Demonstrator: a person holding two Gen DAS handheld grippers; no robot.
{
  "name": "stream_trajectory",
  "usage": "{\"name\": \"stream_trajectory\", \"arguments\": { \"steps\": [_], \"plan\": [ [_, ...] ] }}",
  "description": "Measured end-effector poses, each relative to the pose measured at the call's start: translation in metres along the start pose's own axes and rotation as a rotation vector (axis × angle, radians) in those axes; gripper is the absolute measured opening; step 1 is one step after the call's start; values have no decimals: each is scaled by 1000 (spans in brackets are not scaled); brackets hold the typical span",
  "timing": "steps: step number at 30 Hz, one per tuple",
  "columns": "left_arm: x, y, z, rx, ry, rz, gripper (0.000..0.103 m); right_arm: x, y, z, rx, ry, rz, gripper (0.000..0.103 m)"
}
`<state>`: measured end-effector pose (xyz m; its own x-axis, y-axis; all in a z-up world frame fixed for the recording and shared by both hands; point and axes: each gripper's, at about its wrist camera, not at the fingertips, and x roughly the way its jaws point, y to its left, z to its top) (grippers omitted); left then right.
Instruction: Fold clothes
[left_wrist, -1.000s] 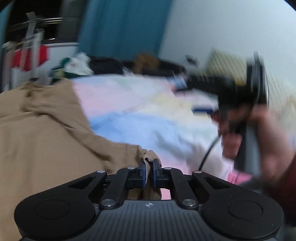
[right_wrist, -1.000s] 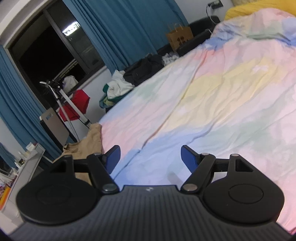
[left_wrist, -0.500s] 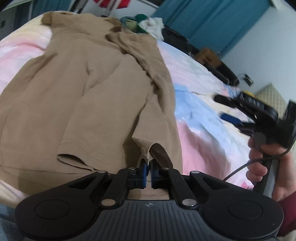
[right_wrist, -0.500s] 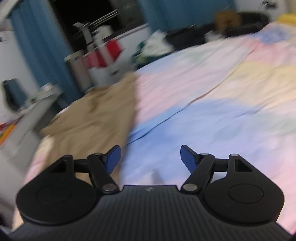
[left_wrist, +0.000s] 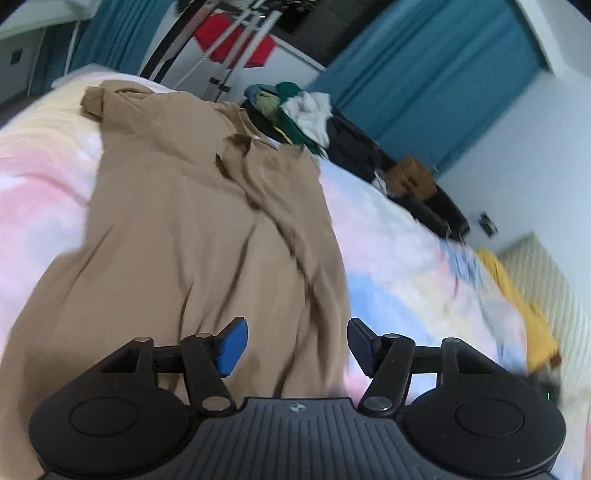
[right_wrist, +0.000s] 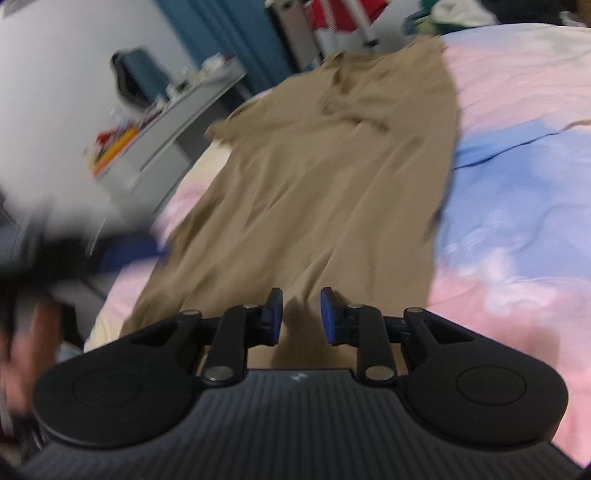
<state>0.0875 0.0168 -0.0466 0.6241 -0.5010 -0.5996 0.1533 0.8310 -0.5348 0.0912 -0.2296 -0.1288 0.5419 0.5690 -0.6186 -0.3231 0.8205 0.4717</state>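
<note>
We hold both fingers empty, left gripper wide, right gripper narrow; the limp tan cotton shirt ahead may bunch if pinched unevenly.

The shirt lies spread on the bed, toward its left side; a clothes heap sits behind it, beyond the bed.

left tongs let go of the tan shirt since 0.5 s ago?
Yes. The left tongs were pinched on a fold of the tan shirt; now they are spread wide over it, holding nothing.
</note>
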Motion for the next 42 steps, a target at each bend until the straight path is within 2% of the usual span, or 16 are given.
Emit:
{"name": "stream_trajectory", "arguments": {
  "steps": [5, 9, 12, 14, 16, 17, 18, 19, 21, 26, 30, 34, 36, 38, 41, 42],
  "plan": [
    [97, -9, 61, -7, 8, 49, 59, 9, 16, -7, -139, 76, 41, 27],
    [159, -12, 84, -26, 43, 117, 59, 18, 18, -18, -217, 161, 62, 26],
    [186, -8, 92, -63, 53, 146, 57, 16, 16, -20, -238, 158, 88, 27],
    [204, -6, 97, -88, 59, 165, 55, 7, 10, -18, -223, 123, 160, 27],
    [222, -4, 103, -113, 66, 184, 32, -3, 5, -14, -213, 69, 208, 27],
    [231, -3, 105, -126, 69, 194, 25, -8, 2, -13, -209, 42, 231, 27],
    [240, -2, 108, -138, 72, 203, 10, -14, 0, -11, -204, 14, 254, 27],
    [245, -2, 111, -130, 74, 210, 4, -14, -2, -11, -201, 7, 257, 27],
    [242, -9, 116, -63, 72, 221, 2, -7, 1, -14, -219, 45, 223, 27],
    [225, -35, 147, 104, 52, 289, 2, 14, 17, -35, -357, 188, 63, 27],
    [219, -54, 176, 197, 29, 373, 2, 7, 20, -42, -377, 212, 65, 26],
    [236, -51, 167, 264, 64, 448, 2, 8, 15, -40, -371, 238, 102, 26],
    [241, -42, 156, 285, 57, 450, 3, 14, 14, -36, -367, 248, 127, 26],
    [241, -31, 146, 278, 52, 435, 9, 24, 15, -32, -355, 248, 137, 26],
    [221, -13, 140, 239, 41, 388, 29, 24, 17, -26, -337, 221, 182, 27],
    [210, -7, 140, 223, 32, 366, 40, 21, 17, -23, -326, 205, 211, 27]
  ]
}}
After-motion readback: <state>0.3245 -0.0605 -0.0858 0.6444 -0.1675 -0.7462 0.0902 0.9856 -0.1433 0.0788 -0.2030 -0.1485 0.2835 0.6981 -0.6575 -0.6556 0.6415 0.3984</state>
